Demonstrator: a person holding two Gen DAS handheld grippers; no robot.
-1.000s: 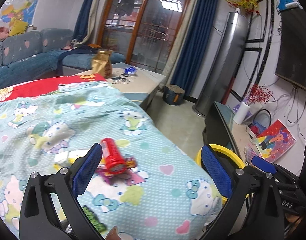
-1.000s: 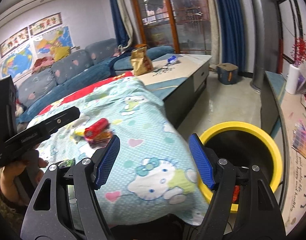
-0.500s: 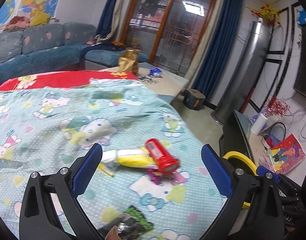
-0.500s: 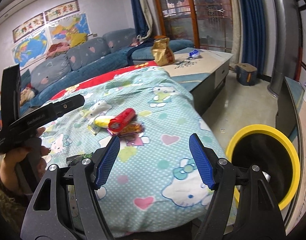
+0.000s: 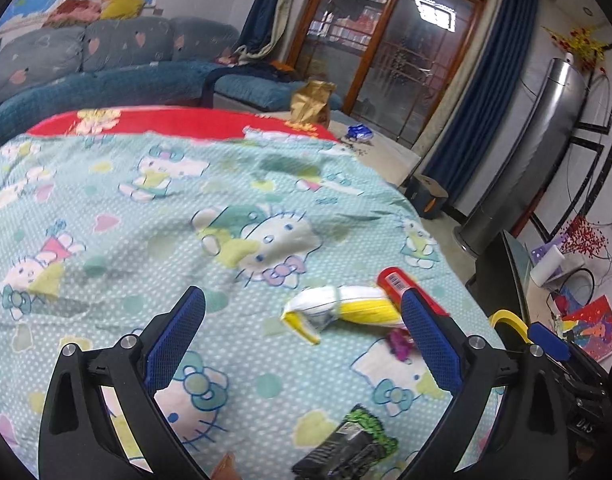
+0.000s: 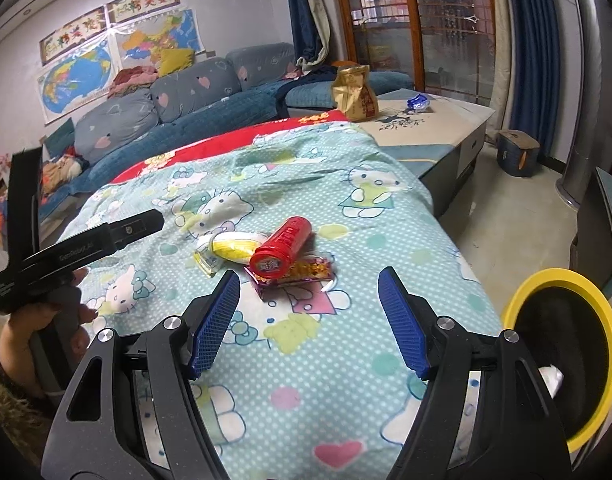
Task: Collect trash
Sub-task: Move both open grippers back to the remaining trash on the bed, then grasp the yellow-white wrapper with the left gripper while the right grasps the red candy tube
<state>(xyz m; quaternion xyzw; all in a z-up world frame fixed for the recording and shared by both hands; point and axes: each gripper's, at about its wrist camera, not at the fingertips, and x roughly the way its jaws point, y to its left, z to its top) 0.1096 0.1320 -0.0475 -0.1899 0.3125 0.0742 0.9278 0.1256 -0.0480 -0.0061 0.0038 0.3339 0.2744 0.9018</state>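
Approach step. My right tongs (image 6: 308, 320) stand open and empty above the blanket-covered bed (image 6: 346, 360), aimed at the trash pile: a red canister (image 6: 281, 246) lying on a foil wrapper (image 6: 301, 274), touching a yellow-and-white packet (image 6: 231, 246). My left tongs (image 5: 301, 340) are likewise open and empty; a dark wrapper (image 5: 346, 452) lies near them. The yellow-rimmed bin (image 6: 562, 356) waits beside the bed. Next, I judge, I must lower the jaws astride one piece and close.

Can (image 6: 283, 245) lies on wrappers (image 6: 301, 274) on blanket (image 6: 346, 360); bin (image 6: 566, 360) right.
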